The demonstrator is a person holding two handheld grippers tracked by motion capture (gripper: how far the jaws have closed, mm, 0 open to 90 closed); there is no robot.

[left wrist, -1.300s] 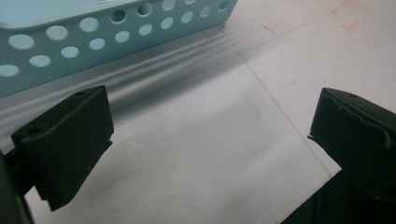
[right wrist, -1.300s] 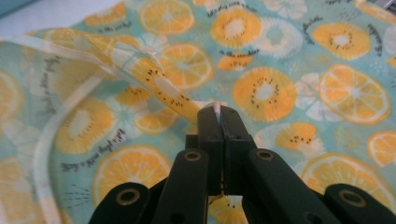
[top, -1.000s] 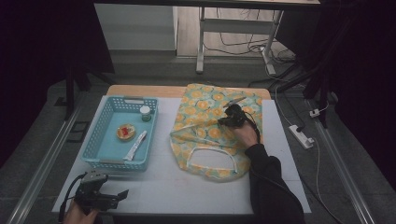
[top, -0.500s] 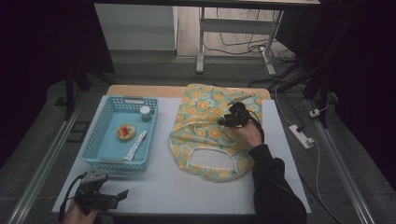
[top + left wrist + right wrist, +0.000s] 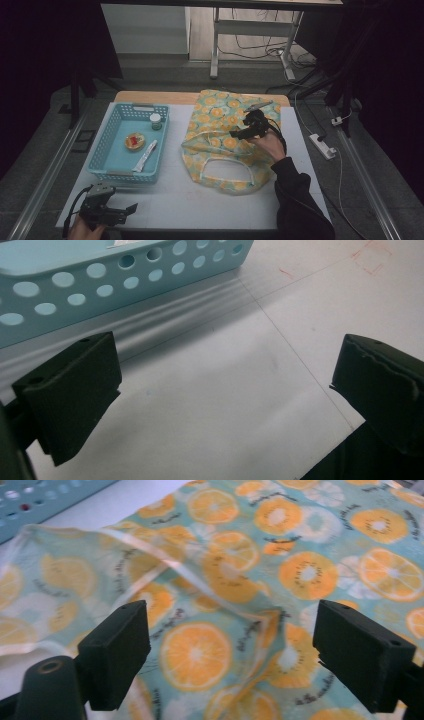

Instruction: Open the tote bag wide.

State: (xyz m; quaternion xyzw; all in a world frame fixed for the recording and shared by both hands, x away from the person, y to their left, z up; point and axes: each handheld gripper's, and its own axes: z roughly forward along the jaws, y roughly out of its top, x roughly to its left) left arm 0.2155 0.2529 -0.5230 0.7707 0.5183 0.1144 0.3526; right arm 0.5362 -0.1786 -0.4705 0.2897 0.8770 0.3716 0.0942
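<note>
Evidently the work in hand is opening the orange-print cloth bag (image 5: 225, 142), which lies flat on the right half of the desk (image 5: 175, 200), its handle loop toward the person. The right gripper (image 5: 245, 134) hovers over the bag's middle with its jaws wide apart and nothing between them; in the right gripper view a raised fold of the bag's upper layer (image 5: 190, 580) runs just ahead of them. My reading is that the step is the approach to a grasp on that layer, and the next move calls for lowering onto the fold and pinching only the top sheet, so the mouth can be lifted open. The left gripper (image 5: 131, 208) rests at the desk's near left corner, jaws also spread and empty. Beside the bag, the light-blue basket (image 5: 112, 172) holds a small lidded jar (image 5: 156, 121), a round item with red on it (image 5: 134, 142) and a white tube (image 5: 145, 155).
</note>
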